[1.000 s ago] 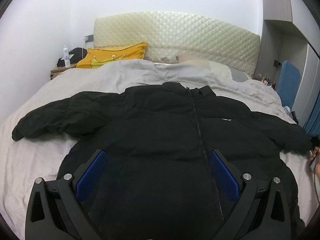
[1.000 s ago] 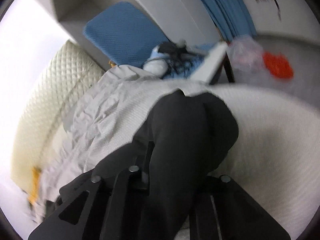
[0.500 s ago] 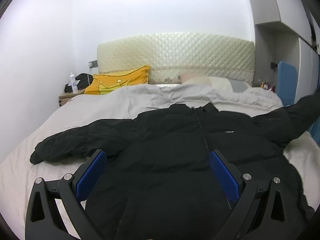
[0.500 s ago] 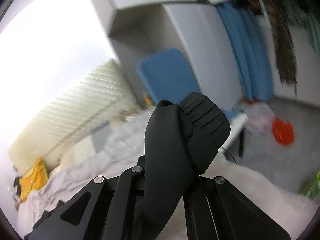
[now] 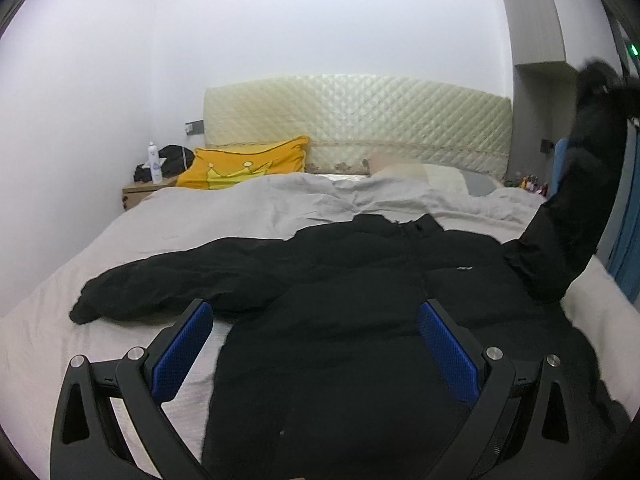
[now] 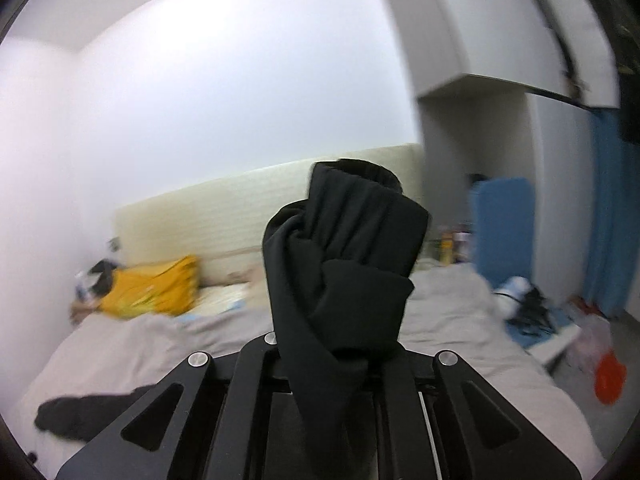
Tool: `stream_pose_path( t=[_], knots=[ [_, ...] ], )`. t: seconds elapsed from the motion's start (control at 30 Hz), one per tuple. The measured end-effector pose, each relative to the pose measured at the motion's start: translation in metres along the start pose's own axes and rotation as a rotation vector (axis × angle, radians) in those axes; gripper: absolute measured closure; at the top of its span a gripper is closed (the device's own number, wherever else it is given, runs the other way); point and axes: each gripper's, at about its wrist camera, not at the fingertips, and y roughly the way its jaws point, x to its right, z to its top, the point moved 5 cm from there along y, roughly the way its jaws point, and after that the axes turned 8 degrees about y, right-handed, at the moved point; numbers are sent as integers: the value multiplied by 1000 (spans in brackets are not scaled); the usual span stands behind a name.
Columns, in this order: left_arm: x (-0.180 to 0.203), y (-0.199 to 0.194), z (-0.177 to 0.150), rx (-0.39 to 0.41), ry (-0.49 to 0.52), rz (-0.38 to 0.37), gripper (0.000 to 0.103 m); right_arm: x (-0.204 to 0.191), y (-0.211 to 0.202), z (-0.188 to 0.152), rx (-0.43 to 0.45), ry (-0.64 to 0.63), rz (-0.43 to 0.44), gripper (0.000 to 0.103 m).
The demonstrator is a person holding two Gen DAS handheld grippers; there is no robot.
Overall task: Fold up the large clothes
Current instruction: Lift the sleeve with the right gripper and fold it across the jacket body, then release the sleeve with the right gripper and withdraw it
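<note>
Right tongs (image 6: pixel 340 360) clamped on black jacket sleeve (image 6: pixel 344 264), raised above bed (image 6: pixel 460 320).

jacket (image 5: pixel 360 280): black | pillow (image 5: pixel 244 162): yellow | headboard (image 5: pixel 360 120): cream, diamond-quilted | sheet (image 5: pixel 240 208): grey | pads (image 5: pixel 182 350): blue

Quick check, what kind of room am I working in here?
A bedroom, most likely: a bed with a quilted headboard, a yellow pillow and a nightstand beside it. The black jacket lies spread on the bed.
</note>
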Motion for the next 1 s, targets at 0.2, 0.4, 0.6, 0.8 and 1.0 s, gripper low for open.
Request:
stream_pose_path(
  t=[0.2,0.4,0.6,0.8,1.0],
  knots=[
    [-11,5,-5,0,10,18,0,-105,19,-69,-114,-106,160,94],
    [-32,12,-10,-22,-28,24,0,-180,41,-167,-279,-136,290,94],
    [-58,21,-16,-45,-99,26,0,-232,70,-263,-430,-179,350,94],
    [-67,30,-24,-82,-125,14,0,-262,94,-344,-556,-261,332,92],
    [-65,37,-26,-93,-106,16,0,-267,86,-383,-586,-272,321,76]
  ],
)
